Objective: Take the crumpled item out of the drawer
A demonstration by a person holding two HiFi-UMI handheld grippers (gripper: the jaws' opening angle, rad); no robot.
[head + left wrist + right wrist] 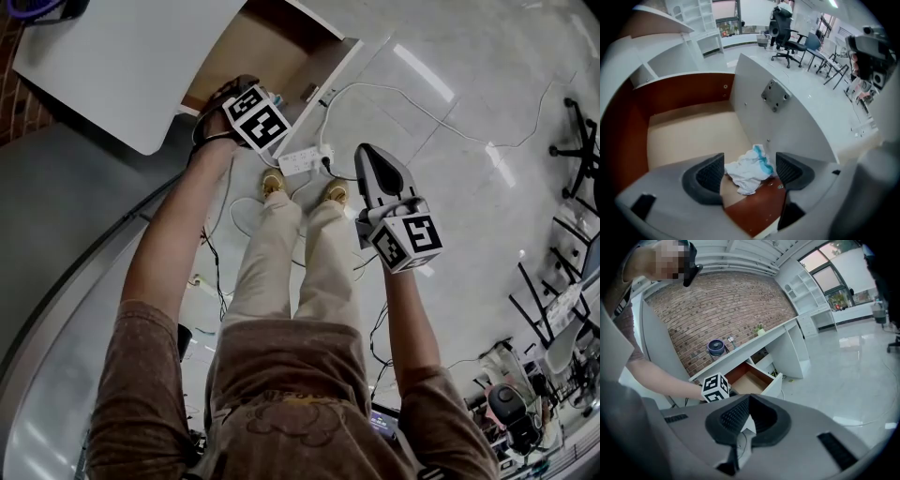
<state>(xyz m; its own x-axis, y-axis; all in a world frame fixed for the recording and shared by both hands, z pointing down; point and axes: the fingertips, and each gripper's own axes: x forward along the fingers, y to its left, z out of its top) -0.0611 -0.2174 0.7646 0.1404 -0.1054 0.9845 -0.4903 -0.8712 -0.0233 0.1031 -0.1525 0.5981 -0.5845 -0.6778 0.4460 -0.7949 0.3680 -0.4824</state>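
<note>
Left gripper (750, 171) jaws stand apart around the crumpled item (747, 172), lower centre, in the drawer (689, 136) corner beside its front panel (787, 126). Right gripper (748, 402) is closed and empty.

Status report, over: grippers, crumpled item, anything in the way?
Left gripper open, fingers straddling crumpled item in drawer. Right gripper shut, empty, away from drawer. Nothing blocking.
</note>
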